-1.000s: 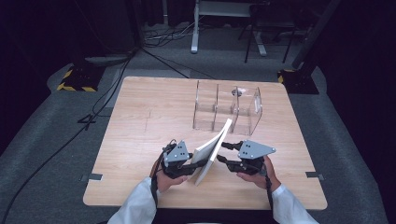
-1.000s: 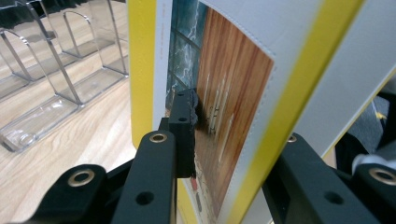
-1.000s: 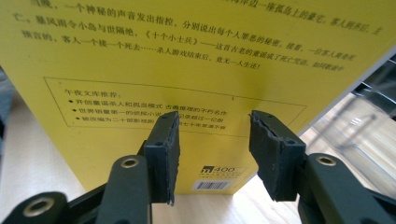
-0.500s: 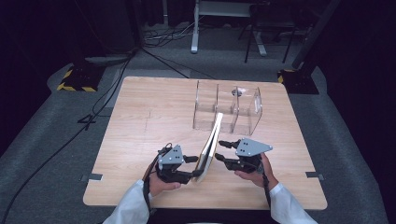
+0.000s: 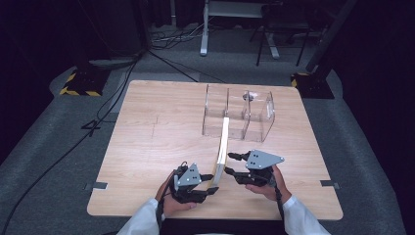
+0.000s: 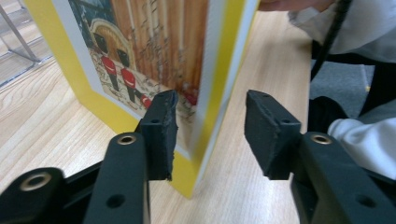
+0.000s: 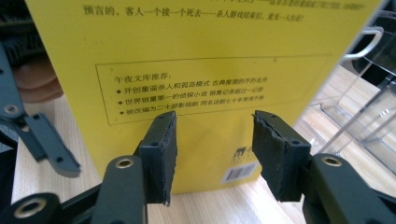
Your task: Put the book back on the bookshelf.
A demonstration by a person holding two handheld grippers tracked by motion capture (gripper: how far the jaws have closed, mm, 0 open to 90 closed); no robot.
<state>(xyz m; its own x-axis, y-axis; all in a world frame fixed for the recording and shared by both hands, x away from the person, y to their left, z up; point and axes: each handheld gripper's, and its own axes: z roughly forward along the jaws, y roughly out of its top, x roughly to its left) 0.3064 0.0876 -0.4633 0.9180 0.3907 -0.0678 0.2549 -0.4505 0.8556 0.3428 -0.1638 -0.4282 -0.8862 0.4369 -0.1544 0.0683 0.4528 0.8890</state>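
A thin yellow book (image 5: 222,147) stands on edge on the wooden table (image 5: 156,132), between the two grippers. In the left gripper view its picture cover (image 6: 154,46) faces me and its lower corner sits between the jaws. My left gripper (image 6: 208,123) has just been closing, but a gap remains beside the right pad (image 6: 264,135); in the high view it (image 5: 213,183) is at the book's near end. My right gripper (image 5: 229,164) is open, its pads facing the flat back cover (image 7: 201,56) with the printed text and barcode; its jaws (image 7: 215,140) hold nothing.
A clear acrylic organizer (image 5: 240,115) with three compartments stands just beyond the book's far end, a small object (image 5: 247,96) in it. Its walls show at the right (image 7: 369,93). A white sleeve (image 6: 355,28) lies behind the book.
The book has gone from leaning left to standing upright. The left gripper let go of it, opened and drew back toward the near edge. The right gripper barely moved.
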